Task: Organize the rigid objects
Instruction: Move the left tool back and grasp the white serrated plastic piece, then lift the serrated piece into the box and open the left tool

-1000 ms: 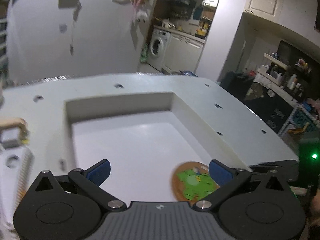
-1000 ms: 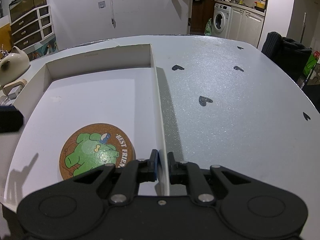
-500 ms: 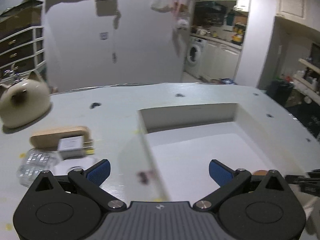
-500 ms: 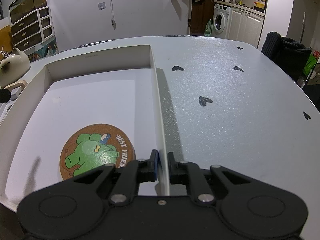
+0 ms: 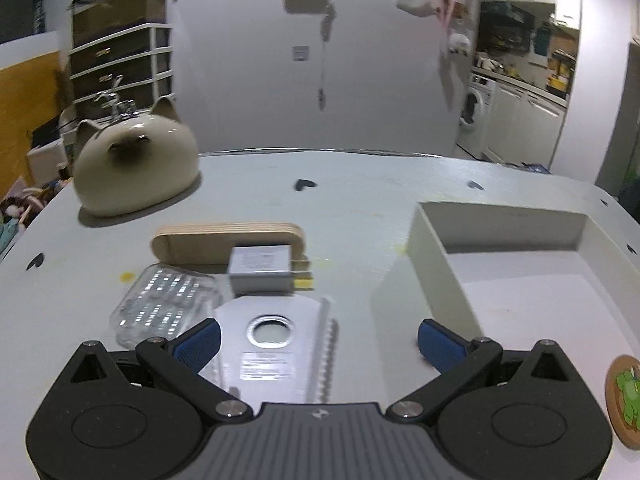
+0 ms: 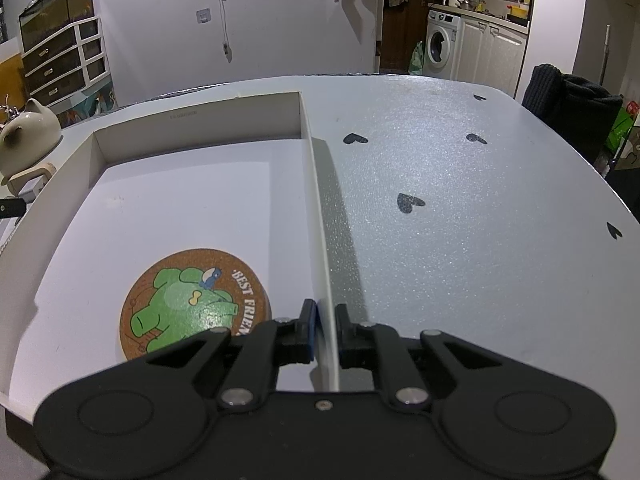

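Grippers: my left gripper (image 5: 318,340) is spread wide, empty, over a flat slicer (image 5: 276,344) lying on the table (image 5: 360,200) w/ a grey box (image 5: 260,270). Slicer looks light, stiff, slick; I'd pinch its edge. Right gripper (image 6: 323,332) clamps the tray (image 6: 320,216) wall; coaster (image 6: 192,304) inside.

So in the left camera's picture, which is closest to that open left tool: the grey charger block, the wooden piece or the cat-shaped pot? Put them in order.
Measured from the left tool:
1. The grey charger block, just ahead, slightly left of centre.
2. The wooden piece, right behind the block and touching it.
3. The cat-shaped pot, farthest, back on the left of the table.
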